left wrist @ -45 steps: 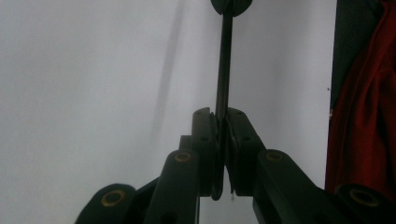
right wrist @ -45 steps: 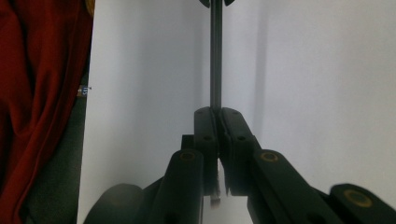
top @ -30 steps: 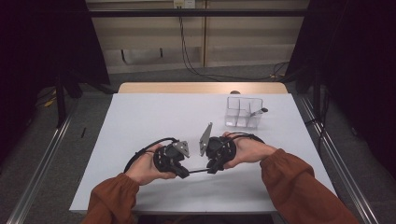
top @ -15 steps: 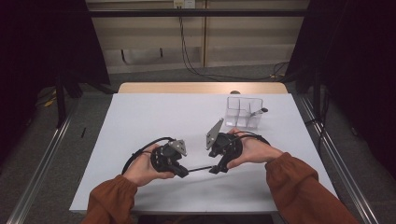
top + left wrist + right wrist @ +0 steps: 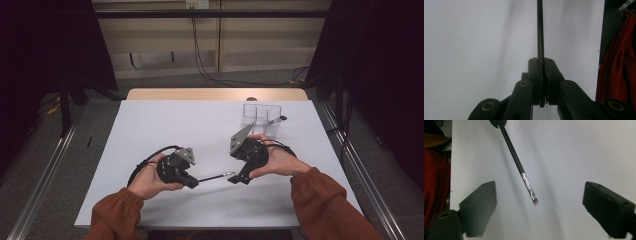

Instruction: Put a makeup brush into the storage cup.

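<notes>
R gripper (image 5: 239, 176) fingers just opened off brush (image 5: 216, 176), L gripper (image 5: 194, 181) clamps handle, clear organizer (image 5: 262, 119) holds one tool.

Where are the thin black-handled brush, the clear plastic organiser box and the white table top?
thin black-handled brush (image 5: 526, 181), right gripper view, on its silver ferrule.
clear plastic organiser box (image 5: 251, 114), high view, on its left wall.
white table top (image 5: 175, 120), high view, on a bare part left of centre.
</notes>
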Demonstrator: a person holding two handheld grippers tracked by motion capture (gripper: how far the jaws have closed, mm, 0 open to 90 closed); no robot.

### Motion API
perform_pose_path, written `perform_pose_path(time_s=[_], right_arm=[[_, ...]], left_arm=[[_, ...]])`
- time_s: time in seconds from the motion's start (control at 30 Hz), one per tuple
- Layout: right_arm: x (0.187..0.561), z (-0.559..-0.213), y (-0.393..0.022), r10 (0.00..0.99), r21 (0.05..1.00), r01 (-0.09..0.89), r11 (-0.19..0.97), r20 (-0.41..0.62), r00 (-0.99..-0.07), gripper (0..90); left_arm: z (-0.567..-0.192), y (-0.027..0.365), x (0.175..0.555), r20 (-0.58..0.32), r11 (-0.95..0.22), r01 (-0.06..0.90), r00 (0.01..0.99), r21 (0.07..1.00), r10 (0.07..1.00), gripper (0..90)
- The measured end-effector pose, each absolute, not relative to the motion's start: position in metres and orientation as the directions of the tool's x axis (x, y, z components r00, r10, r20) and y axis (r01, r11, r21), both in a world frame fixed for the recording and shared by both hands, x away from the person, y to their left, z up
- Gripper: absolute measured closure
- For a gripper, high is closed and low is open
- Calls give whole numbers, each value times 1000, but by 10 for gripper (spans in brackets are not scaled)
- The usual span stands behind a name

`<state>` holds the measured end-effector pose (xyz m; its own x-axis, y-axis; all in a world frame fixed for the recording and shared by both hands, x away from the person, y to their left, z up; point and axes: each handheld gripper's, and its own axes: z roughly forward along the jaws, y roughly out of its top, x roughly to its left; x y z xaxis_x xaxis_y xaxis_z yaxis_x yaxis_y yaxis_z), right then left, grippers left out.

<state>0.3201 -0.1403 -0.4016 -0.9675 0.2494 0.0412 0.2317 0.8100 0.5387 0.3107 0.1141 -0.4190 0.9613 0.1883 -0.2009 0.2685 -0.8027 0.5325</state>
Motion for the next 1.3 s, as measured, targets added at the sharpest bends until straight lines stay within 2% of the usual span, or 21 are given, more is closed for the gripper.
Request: perform_pose_path(time_s=[0.37, 1.03, 1.3], right_arm=[[314, -410, -159, 307, 579, 282, 765, 58, -950, 31], [305, -420, -180, 381, 665, 351, 659, 107, -918, 43], [299, -424, -183, 389, 688, 348, 636, 104, -916, 37]], left_arm=[[-422, 127, 309, -212, -781, 295, 954, 551, 210, 854], [-429, 151, 304, -219, -715, 352, 936, 604, 276, 854], [-432, 156, 299, -233, -676, 369, 929, 638, 287, 853]])
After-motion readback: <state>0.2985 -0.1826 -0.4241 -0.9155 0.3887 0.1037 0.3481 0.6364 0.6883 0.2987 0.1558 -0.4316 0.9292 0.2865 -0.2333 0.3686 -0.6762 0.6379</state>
